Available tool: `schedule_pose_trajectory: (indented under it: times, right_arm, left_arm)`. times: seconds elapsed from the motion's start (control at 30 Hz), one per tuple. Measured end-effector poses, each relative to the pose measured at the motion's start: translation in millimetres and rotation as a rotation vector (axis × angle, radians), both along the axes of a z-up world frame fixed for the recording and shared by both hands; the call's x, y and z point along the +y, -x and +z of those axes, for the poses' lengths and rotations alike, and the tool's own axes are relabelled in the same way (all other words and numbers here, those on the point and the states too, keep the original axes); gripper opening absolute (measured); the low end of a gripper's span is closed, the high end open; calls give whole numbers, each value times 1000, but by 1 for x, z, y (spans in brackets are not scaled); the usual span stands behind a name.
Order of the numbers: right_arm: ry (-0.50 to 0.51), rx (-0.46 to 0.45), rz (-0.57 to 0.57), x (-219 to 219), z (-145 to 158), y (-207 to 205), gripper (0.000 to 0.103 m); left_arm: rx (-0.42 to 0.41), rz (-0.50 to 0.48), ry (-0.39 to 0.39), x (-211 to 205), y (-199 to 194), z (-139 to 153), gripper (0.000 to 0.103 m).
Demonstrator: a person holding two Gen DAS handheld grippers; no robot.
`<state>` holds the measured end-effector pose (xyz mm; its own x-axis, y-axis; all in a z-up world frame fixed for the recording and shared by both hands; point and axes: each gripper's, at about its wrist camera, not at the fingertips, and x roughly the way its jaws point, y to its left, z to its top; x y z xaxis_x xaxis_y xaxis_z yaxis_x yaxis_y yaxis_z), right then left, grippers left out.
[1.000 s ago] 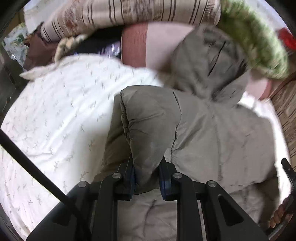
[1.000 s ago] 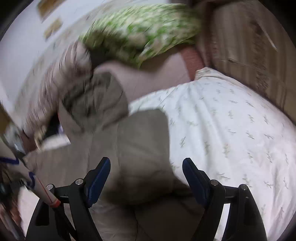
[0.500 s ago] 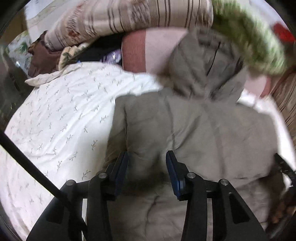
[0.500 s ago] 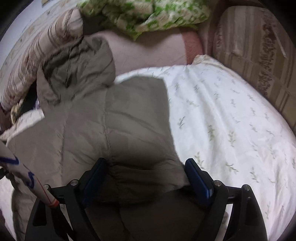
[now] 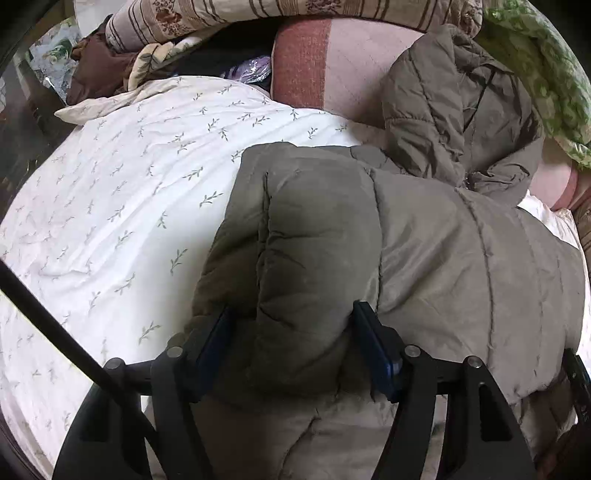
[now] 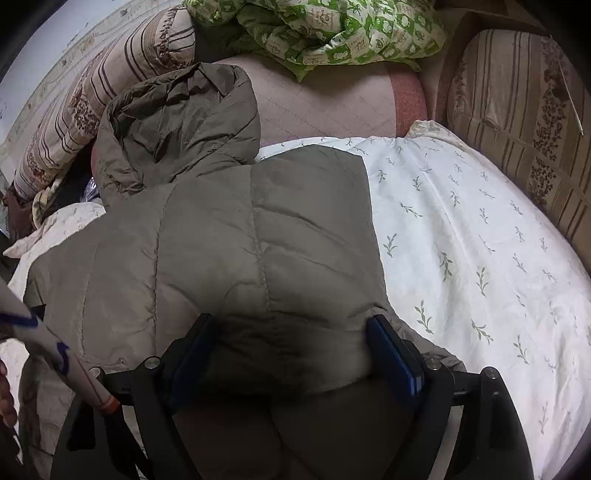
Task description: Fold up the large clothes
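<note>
A grey-brown padded hooded jacket (image 5: 461,266) lies on the white leaf-print bedspread (image 5: 129,206), its hood (image 5: 454,110) against the far cushions. One sleeve is folded over its body. My left gripper (image 5: 293,332) straddles that puffy fold; its jaws are opening and the pads no longer pinch the fabric. In the right wrist view the jacket (image 6: 221,240) has its other side folded inward, hood (image 6: 177,125) at the upper left. My right gripper (image 6: 291,343) stands wide open over the folded edge, with fabric bulging between the fingers.
A striped pillow (image 6: 92,99), a green patterned quilt (image 6: 325,29) and a pink cushion (image 5: 332,66) line the far side. A striped upholstered panel (image 6: 517,129) borders the right. A person's patterned sleeve (image 6: 44,343) shows at lower left. A black cable (image 5: 48,314) crosses the left wrist view.
My left gripper went from pinching the sleeve fold to jaws spread apart, and the sleeve settled flat on the jacket. The right gripper sank lower onto the folded side.
</note>
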<state>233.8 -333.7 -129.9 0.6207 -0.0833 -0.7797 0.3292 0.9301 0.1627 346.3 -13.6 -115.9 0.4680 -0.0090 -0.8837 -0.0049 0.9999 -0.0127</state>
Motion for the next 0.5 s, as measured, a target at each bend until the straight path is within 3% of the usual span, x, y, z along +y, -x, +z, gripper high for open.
schedule_pose_trajectory:
  times: [0.1,0.23,0.37,0.5]
  right_arm:
    - [20,-37,0,1,10,5,88]
    - [66,-86,-4,9,25,14,88]
    - [122,-139,22,29,44,38,88]
    - [117,-170,61,56,62,76,88]
  left_arm:
    - [-23,-27,26,1,21,23,66]
    - [-143,-20,48,18,80,69,66]
    - [-313,1,-40,38,153,117,66]
    - [-414,28,-138,51,204,143,66]
